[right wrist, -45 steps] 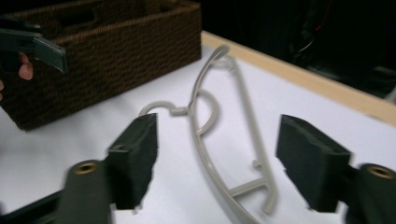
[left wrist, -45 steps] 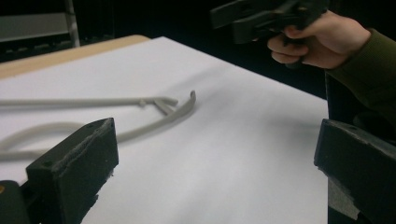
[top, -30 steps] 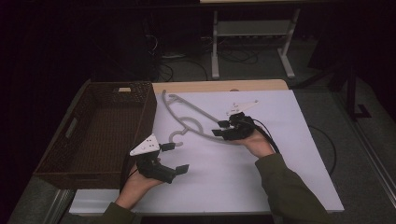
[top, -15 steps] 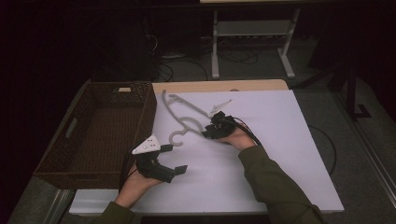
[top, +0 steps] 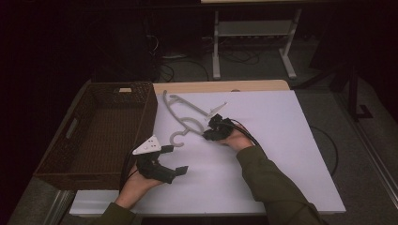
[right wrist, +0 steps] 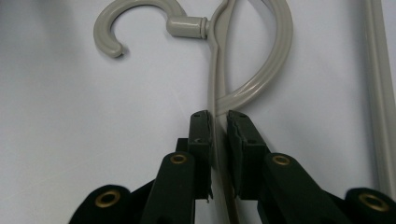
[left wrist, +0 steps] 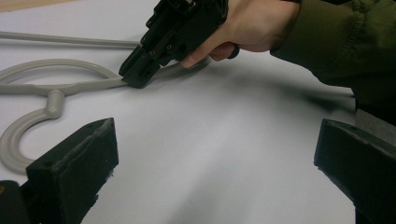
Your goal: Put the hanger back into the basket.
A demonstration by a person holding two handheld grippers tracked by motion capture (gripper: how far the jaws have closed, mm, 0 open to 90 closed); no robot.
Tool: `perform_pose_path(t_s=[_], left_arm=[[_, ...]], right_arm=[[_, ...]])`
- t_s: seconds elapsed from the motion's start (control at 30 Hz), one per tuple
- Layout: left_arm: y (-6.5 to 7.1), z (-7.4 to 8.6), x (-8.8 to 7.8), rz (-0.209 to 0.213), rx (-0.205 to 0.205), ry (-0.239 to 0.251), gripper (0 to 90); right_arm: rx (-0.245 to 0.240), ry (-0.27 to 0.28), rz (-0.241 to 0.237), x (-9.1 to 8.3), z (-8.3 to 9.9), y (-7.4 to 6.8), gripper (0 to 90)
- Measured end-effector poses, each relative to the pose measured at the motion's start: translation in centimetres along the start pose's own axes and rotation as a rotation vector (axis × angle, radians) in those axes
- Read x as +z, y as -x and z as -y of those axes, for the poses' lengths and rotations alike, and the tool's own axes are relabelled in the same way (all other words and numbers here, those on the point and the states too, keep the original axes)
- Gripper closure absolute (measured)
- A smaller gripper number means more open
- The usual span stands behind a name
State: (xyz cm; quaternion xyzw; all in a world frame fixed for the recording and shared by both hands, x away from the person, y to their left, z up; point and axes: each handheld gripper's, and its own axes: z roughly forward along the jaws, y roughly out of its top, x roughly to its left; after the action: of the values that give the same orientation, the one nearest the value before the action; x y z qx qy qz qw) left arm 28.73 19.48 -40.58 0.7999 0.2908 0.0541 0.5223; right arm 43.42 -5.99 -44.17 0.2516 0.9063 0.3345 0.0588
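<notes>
Grey hanger (top: 187,117) flat, hook toward person, arm pinched by right hand-held gripper (top: 210,136); left hand-held gripper (top: 176,159) spread.

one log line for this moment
right gripper: jaws just closing on grey plastic hanger arm | left gripper: open, idle on white table | brown wicker basket: unused
</notes>
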Motion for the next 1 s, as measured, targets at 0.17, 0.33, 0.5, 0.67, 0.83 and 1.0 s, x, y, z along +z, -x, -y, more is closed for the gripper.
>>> perform_pose_path(t_s=[0.17,0.33,0.5,0.67,0.83,1.0], left_arm=[[0.0,0.0,0.0,0.001,-0.002,0.001,0.0],[0.0,0.0,-0.1,0.001,-0.004,0.004,0.0],[0.1,0.0,-0.1,0.0,-0.003,0.003,0.0],[0.2,0.0,0.1,0.003,0.003,-0.002,0.0],[0.3,0.0,0.1,0.003,0.004,-0.002,0.0],[0.3,0.0,0.1,0.003,0.002,0.001,0.0]], right_arm=[[-0.019,0.001,-0.014,-0.2,0.2,0.1,80.8],[-0.052,-0.008,-0.021,-1.0,1.1,0.0,80.9],[-0.071,-0.008,-0.028,-3.0,3.2,-0.4,80.9],[-0.067,-0.011,-0.03,-5.7,5.3,-1.1,80.8],[-0.081,0.0,-0.031,-7.9,7.2,-1.6,80.8],[-0.092,-0.016,-0.043,-9.7,9.3,-3.1,80.8]])
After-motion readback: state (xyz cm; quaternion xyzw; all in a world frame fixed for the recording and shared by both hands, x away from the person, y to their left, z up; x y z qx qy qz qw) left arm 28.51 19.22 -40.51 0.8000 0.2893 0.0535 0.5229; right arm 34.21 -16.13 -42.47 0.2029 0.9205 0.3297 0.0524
